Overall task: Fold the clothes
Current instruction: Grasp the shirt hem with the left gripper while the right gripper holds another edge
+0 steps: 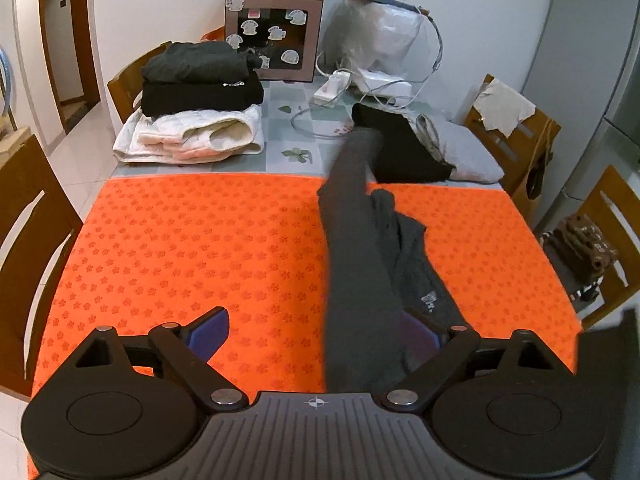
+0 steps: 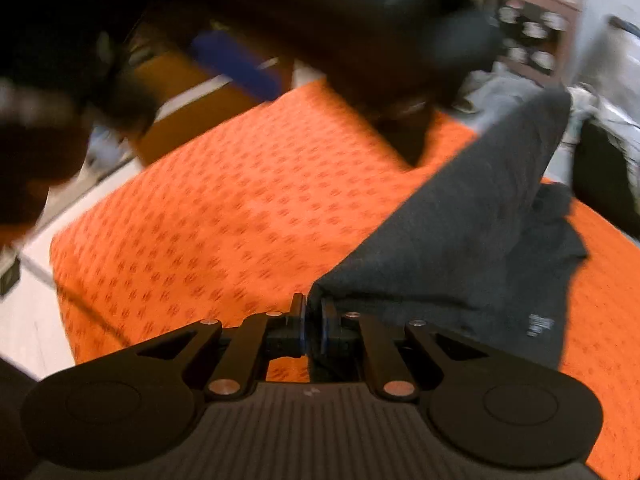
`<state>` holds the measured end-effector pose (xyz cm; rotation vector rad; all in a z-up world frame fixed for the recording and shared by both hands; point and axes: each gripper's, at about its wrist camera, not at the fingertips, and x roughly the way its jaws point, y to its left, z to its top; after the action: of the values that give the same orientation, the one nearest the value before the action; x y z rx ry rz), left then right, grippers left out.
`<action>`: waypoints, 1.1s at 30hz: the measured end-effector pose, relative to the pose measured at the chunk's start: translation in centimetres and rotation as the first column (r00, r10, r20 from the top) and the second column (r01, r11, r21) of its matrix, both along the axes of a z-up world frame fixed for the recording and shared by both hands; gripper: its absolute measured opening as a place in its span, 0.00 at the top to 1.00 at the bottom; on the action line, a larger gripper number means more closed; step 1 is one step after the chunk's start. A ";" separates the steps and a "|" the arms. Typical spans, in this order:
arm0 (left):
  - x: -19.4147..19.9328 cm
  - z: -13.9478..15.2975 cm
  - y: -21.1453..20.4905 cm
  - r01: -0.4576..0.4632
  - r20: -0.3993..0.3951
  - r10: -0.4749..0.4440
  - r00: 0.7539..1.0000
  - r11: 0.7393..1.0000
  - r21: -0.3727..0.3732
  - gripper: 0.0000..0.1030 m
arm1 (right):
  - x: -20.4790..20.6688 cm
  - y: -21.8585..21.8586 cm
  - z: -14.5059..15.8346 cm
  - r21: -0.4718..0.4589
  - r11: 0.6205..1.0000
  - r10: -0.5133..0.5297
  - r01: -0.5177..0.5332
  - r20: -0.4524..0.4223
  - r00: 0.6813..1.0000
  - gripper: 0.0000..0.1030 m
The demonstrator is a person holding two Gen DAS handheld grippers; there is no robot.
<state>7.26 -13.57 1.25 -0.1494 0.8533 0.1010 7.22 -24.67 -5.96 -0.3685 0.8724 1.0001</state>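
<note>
The dark grey garment (image 1: 360,248) lies stretched from the near edge of the orange mat (image 1: 180,240) toward its far edge, its far end draped onto the unfolded clothes (image 1: 404,152) at the table's far right corner. The right gripper (image 2: 314,322) is clamped on the garment's near edge, which keeps the cloth taut. The left gripper (image 1: 316,336) stands wide, the garment passing between its fingers, placed to take a second hold. Folded clothes (image 1: 196,100) sit stacked at the far left corner, clear of the mat.
</note>
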 end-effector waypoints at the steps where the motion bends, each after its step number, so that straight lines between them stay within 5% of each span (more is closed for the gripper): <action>1: 0.0 -0.2 0.1 0.001 -0.006 -0.001 1.000 1.000 0.005 0.10 | 0.0 -0.5 0.1 0.002 1.000 -0.013 0.013 -0.006 1.000 0.89; 14: 1.1 -5.4 -1.9 0.078 -0.121 -0.073 0.990 0.996 0.033 0.18 | -0.4 -7.6 1.7 0.018 0.983 -0.183 0.185 -0.090 0.979 0.75; 26: 4.5 -9.9 -7.7 0.122 -0.161 -0.098 0.982 0.982 0.144 0.33 | -0.6 -17.3 -0.5 -0.021 0.866 -0.497 0.500 -0.159 0.853 0.73; 29: 4.9 -10.8 -8.3 0.112 -0.165 -0.081 0.983 0.975 0.191 0.49 | -0.6 -18.7 -0.6 -0.028 0.854 -0.517 0.519 -0.154 0.842 0.72; 31: 4.8 -11.1 -8.1 0.100 -0.149 -0.073 0.986 0.978 0.185 0.73 | -0.5 -19.4 -0.6 -0.031 0.852 -0.520 0.522 -0.152 0.840 0.71; 33: 4.2 -10.7 -7.7 0.066 -0.118 -0.046 0.992 0.983 0.174 0.85 | -0.4 -20.0 -0.6 -0.033 0.852 -0.521 0.523 -0.152 0.840 0.71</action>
<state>11.50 -21.31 -9.40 0.0484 0.9569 0.1332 6.80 -44.64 -6.59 -0.0298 1.0380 0.5244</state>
